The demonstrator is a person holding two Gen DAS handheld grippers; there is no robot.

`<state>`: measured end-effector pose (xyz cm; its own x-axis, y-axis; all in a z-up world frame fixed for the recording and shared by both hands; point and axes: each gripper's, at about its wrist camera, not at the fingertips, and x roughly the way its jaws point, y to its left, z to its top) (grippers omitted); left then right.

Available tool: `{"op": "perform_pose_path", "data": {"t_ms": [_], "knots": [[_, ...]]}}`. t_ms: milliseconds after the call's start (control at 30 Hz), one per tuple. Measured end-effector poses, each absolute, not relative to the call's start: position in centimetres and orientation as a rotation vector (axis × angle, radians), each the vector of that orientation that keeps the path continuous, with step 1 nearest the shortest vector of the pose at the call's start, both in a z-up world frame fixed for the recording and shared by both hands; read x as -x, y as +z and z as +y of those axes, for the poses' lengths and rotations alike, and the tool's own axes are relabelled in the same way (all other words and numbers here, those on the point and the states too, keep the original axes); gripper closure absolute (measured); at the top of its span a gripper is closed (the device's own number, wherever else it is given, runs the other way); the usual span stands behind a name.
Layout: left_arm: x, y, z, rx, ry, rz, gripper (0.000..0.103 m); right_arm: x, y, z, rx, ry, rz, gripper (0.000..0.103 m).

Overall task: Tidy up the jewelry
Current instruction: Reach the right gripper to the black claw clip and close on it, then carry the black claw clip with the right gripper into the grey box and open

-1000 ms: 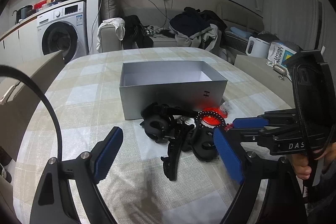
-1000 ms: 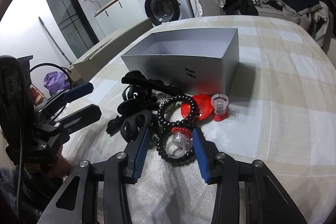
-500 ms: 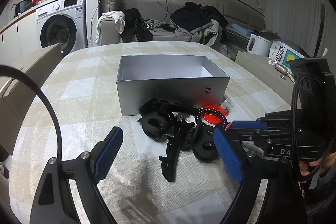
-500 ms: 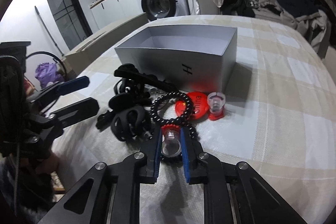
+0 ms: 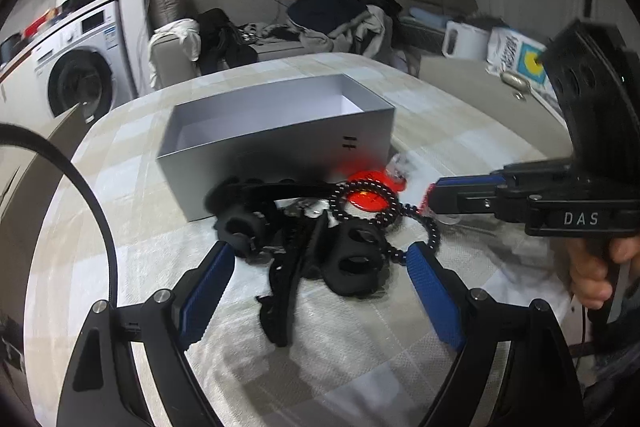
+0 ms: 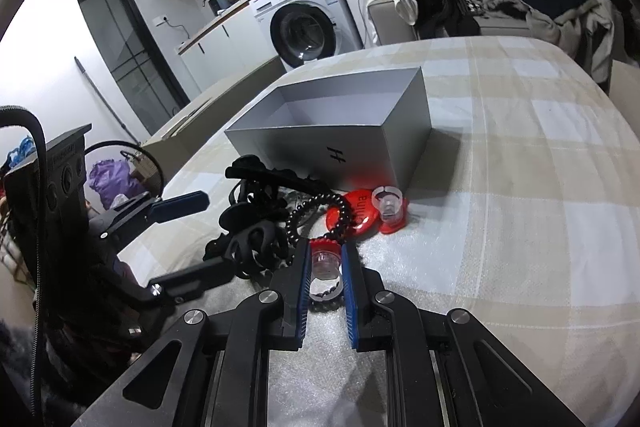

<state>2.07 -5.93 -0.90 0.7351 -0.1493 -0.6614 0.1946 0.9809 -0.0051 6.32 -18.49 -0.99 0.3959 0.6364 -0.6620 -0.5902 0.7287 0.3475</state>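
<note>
An open grey box [image 5: 276, 135] [image 6: 340, 143] stands on the checked table. In front of it lies a pile: black hair clips [image 5: 296, 251] [image 6: 248, 239], a black bead bracelet [image 5: 376, 205] [image 6: 316, 215], a red disc [image 6: 358, 215] and a clear ring with a red base [image 6: 390, 209]. My right gripper [image 6: 325, 259] is shut on another clear ring with a red top [image 6: 324, 261], with the bracelet draped around it; it also shows in the left wrist view [image 5: 440, 195]. My left gripper [image 5: 320, 283] is open, just in front of the black clips.
The table [image 6: 540, 187] runs on to the right of the box. A washing machine [image 6: 308, 23] and a sofa with clothes [image 5: 340, 15] stand behind the table. A white kettle [image 5: 464, 41] and a carton are at the far right.
My right gripper has shut on the clear red-topped ring and lifted it slightly, pulling the bead bracelet with it. My left gripper has moved closer to the black clips, still open.
</note>
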Motion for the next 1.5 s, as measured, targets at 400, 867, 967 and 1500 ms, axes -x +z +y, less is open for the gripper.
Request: {"op": "perform_pose_path", "data": {"t_ms": [400, 867, 967, 1500], "knots": [[-1.7, -1.1, -6.8, -0.16, -0.237, 0.73, 0.064, -6.0, -1.1, -18.6, -0.078, 0.812, 0.873, 0.089], [-0.9, 1.4, -4.9, -0.039, -0.211, 0.613, 0.064, -5.8, 0.1, -19.0, -0.14, 0.812, 0.807, 0.089], [-1.0, 2.3, -4.1, 0.009, -0.188, 0.579, 0.064, -5.6, 1.3, -19.0, -0.144, 0.816, 0.769, 0.089], [-3.3, 5.0, -2.2, 0.104, -0.1, 0.48, 0.064, -8.1, 7.2, -17.9, -0.172, 0.83, 0.635, 0.089]]}}
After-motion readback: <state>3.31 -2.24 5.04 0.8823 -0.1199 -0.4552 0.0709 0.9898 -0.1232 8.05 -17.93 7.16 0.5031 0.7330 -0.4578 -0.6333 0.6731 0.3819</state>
